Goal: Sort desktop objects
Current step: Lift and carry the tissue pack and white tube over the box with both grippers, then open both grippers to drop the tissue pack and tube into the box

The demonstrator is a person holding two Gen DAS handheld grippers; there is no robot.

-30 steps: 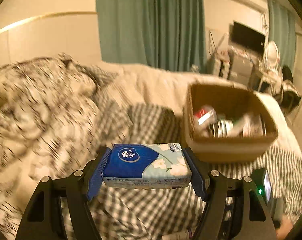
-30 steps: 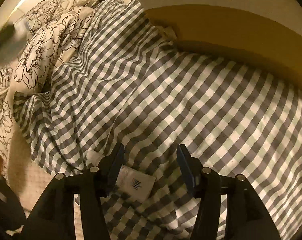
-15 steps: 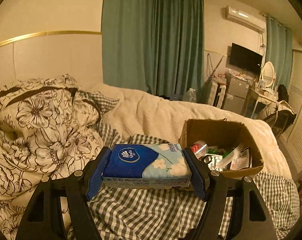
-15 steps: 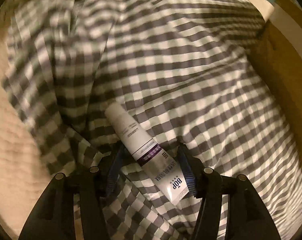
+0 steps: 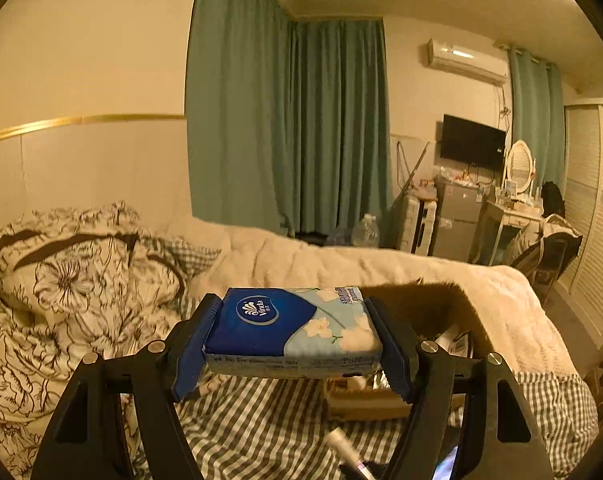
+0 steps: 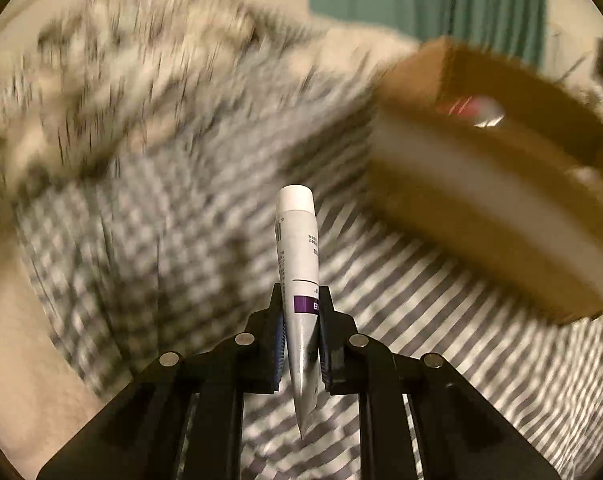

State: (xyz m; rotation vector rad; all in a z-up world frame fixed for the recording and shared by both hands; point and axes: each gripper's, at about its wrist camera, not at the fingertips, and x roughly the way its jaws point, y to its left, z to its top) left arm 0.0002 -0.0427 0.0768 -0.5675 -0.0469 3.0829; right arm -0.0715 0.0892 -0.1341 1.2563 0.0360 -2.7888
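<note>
A blue and pale tissue pack (image 5: 293, 328) is held flat above the bed, my left gripper (image 5: 293, 314) shut on its two ends. Behind it and to the right stands a brown cardboard box (image 5: 441, 308), partly hidden by the pack. My right gripper (image 6: 300, 304) is closing its jaws on a white tube with a purple band (image 6: 299, 248); the pads press its lower part and the cap points away. The tube hangs over the checked sheet, left of the box (image 6: 481, 208). The tube's cap end (image 5: 343, 446) also shows low in the left wrist view.
A floral duvet (image 5: 73, 292) is heaped at the left and a cream blanket (image 5: 341, 260) lies behind the box. The grey checked sheet (image 5: 261, 420) covers the near bed. Several items (image 6: 469, 106) lie in the box. Green curtains (image 5: 301, 120) and furniture stand beyond.
My right gripper has closed on the tube that lay on the sheet and lifted it toward the box. My left gripper has risen and tilted up with the tissue pack.
</note>
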